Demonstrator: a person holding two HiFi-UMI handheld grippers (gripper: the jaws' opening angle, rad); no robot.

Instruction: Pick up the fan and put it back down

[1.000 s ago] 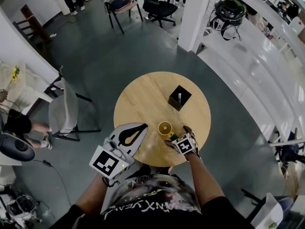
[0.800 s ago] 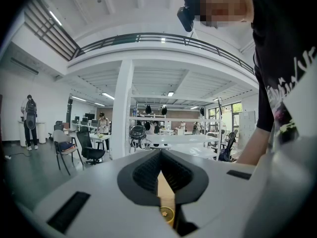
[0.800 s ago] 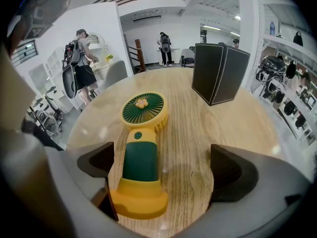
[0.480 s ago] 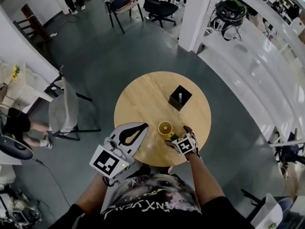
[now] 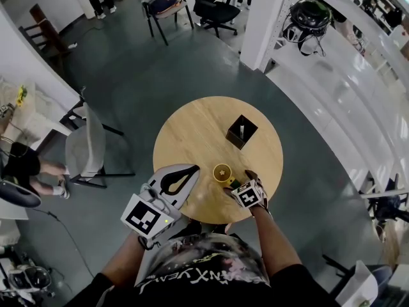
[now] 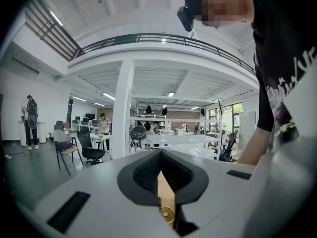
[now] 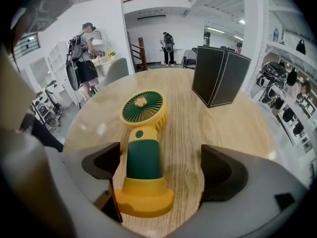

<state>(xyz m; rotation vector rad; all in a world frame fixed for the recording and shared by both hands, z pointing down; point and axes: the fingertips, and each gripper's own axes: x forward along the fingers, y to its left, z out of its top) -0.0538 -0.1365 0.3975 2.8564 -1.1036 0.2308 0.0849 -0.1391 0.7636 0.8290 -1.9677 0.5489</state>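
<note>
The fan (image 7: 143,157) lies face up on the round wooden surface (image 7: 218,128), its green handle between the spread fingers (image 7: 220,172) of the right gripper (image 7: 161,165), which are closing for the lift (neither pad seems to press yet). The left gripper (image 6: 159,168) waits aside, unneeded, fingers pressed together.

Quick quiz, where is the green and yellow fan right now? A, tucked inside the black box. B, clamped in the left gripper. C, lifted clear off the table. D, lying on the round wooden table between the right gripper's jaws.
D: the fan lies flat on the table, its handle between the jaws of the right gripper, which are closing but not yet clamped on it.
</note>
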